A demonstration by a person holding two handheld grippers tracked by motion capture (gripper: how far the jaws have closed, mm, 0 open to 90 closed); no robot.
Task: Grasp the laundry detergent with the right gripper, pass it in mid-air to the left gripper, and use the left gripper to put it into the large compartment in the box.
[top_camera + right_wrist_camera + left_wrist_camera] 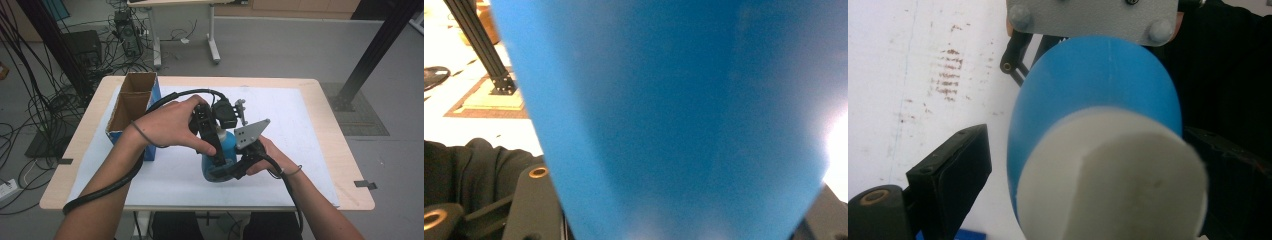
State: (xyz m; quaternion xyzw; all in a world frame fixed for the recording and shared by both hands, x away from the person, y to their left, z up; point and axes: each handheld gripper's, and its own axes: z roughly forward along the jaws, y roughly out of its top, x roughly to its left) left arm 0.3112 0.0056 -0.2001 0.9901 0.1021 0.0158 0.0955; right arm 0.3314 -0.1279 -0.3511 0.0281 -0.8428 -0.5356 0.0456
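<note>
A blue bottle stands near the middle of the white sheet; in the left gripper view its blue body ends in a white cap close to the camera. My right gripper is shut on the bottle's lower body, and the blue wall sits between its jaws. My left gripper reaches down over the top from the left. It stands open around the cap, with a gap between the left finger and the bottle.
A cardboard box with a blue side, open at the top, stands at the table's left. The white sheet covers most of the wooden table. Cables and a black frame post are on the floor beyond.
</note>
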